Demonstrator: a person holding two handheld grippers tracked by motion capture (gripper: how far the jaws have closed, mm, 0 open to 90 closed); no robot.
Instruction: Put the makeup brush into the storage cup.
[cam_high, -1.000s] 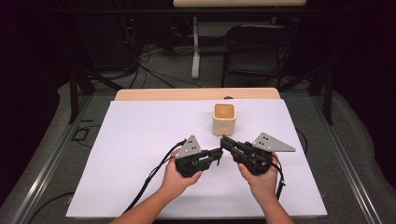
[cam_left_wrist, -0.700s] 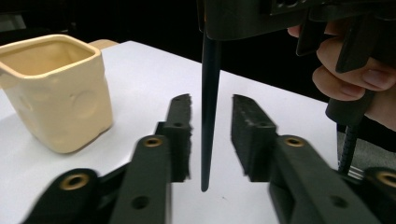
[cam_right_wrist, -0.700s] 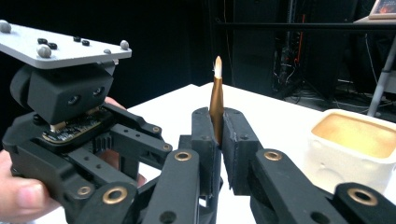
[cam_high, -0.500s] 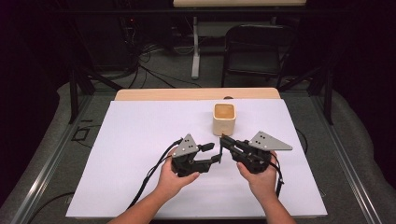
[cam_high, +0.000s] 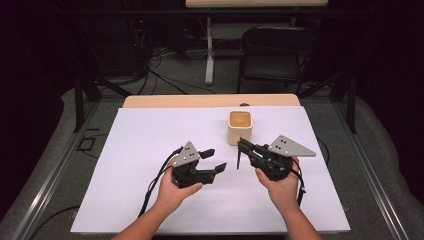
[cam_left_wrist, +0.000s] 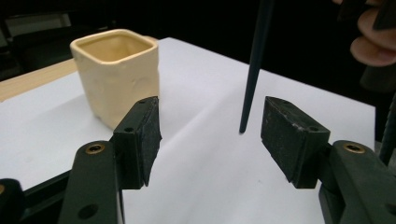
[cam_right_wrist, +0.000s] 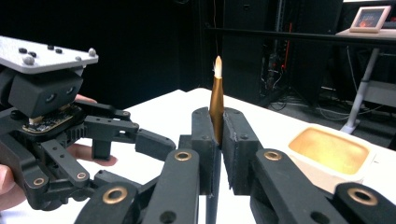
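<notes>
We see two hand-held black grippers close together over a white sheet-covered table (cam_high: 150, 150) with a light wooden strip along its far edge. The left gripper (cam_high: 216, 160), held in the person's left hand (cam_high: 172, 192), has its jaws spread wide apart with nothing between them; in the left gripper view (cam_left_wrist: 210, 135) its two black rubber pads (cam_left_wrist: 287, 137) frame bare white surface. The right gripper (cam_high: 241, 150), held in the person's right hand (cam_high: 280, 187), has its jaws pressed together on a slim paintbrush with a dark handle, a gold-coloured ferrule and a pale bristle tip (cam_right_wrist: 216, 100). In the right gripper view (cam_right_wrist: 215, 135) the brush stands upright between the pads, bristles pointing up above the jaws and the handle running down below them. In the left gripper view the dark handle (cam_left_wrist: 254, 65) comes down at a slight tilt, its lower end at or just above the white surface, between and beyond the open jaws; we cannot tell whether it touches. A cream-coloured, square ceramic cup with rounded corners (cam_high: 240, 126) stands upright on the sheet just beyond the right gripper, apart from both tools, and its inside looks empty. Beyond the table a dark folding chair (cam_high: 272, 55) stands on the grey floor.
</notes>
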